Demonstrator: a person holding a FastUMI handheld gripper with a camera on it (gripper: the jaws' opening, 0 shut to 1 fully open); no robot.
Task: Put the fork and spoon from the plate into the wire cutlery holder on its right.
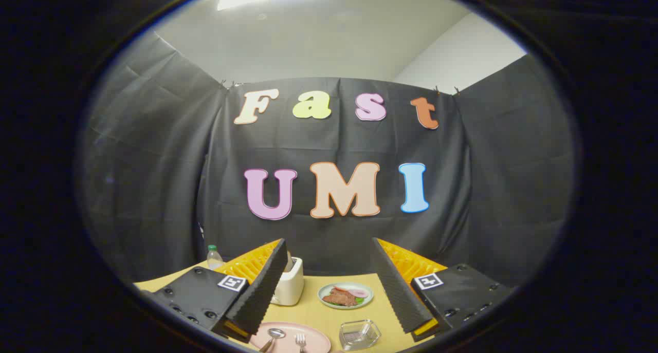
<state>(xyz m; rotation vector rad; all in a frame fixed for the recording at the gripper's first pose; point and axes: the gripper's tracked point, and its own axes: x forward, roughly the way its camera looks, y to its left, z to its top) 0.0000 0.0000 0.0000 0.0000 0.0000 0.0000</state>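
A pink round plate (313,337) is seen on the tan table, just ahead of and between the spread gripper (329,255) fingers. On it a metal spoon (273,336) is laid at the left and a metal fork (300,341) beside it, apart. A clear, squarish holder (359,334) is set just right of the plate.

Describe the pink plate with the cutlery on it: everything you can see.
The pink plate is round, shallow and matte, looks like plastic or ceramic, and lies flat on the tan table, partly cut off below. A spoon and a fork rest on it side by side, spoon to the left. A clear square glass dish sits just right of it, apart. The open tool hangs above and beyond it, touching nothing.
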